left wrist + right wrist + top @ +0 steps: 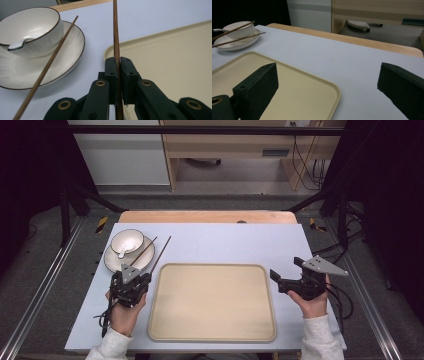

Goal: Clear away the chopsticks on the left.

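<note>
though unlabelled, chopstick (115, 37) between closed left tongs (117, 65)

Lab: black framing (200, 130), floor cables (310, 165)

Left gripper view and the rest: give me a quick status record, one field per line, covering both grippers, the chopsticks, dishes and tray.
left gripper: shut on one chopstick
held chopstick: clamped between the jaws, pointing away past the tray's corner
other chopstick: leaning across the plate rim, beside the bowl
bowl: on the plate, white spoon inside
plate: on the table, far left of the tray
tray: beige, nothing on it, centre of the table
right gripper: open, holding nothing, right of the tray
</note>
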Demonstrator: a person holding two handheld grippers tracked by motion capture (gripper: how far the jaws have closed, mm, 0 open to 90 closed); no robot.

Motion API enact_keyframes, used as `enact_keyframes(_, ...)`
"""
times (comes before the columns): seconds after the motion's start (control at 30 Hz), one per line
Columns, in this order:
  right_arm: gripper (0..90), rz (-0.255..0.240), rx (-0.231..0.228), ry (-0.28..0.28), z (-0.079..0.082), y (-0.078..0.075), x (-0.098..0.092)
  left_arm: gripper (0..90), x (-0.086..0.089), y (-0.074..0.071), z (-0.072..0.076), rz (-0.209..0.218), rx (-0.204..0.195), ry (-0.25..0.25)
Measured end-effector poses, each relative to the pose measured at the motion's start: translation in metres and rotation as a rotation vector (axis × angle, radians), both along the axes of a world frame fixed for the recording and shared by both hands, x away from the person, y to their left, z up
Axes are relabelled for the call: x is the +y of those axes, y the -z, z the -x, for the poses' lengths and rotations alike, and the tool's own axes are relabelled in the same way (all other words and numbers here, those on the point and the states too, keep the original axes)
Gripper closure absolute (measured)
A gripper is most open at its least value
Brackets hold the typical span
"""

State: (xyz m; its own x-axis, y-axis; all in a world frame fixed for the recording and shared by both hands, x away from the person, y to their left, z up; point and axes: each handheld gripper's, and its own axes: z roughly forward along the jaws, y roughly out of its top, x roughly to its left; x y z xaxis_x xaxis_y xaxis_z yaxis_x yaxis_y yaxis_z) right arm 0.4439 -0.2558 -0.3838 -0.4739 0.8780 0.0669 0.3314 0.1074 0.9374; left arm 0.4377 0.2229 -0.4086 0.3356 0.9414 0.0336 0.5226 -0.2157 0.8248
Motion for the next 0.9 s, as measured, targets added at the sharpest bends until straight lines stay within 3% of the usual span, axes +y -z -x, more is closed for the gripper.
enact_keyframes(0.03, 3.6, 0.0, 0.0, 0.0, 0.0, 0.0, 0.0, 84.3, 0.0, 0.0, 0.0, 0.0, 0.0, 0.0)
enact_keyframes(0.1, 3.6, 0.005, 0.0, -0.004, 0.0, 0.0, 0.0, 84.3, -0.003, 0.0, 0.007, 0.04, 0.003, -0.024)
enact_keyframes(0.23, 3.5, 0.006, 0.006, -0.006, -0.001, 0.001, 0.001, 84.3, -0.005, 0.0, 0.011, 0.066, 0.014, -0.032)
enact_keyframes(0.4, 3.6, -0.002, 0.001, -0.008, 0.0, 0.0, 0.0, 84.3, -0.008, 0.003, 0.024, 0.108, 0.02, -0.079)
enact_keyframes(0.57, 3.6, -0.004, 0.005, -0.015, 0.0, 0.001, 0.001, 84.2, -0.018, 0.016, 0.041, 0.128, 0.002, -0.12)
enact_keyframes(0.77, 3.7, 0.01, 0.011, -0.021, -0.002, 0.003, 0.003, 84.3, -0.025, 0.03, 0.048, 0.174, 0.01, -0.126)
enact_keyframes(0.9, 3.8, 0.008, 0.015, -0.022, -0.002, 0.003, 0.005, 84.3, -0.032, 0.04, 0.051, 0.173, 0.009, -0.126)
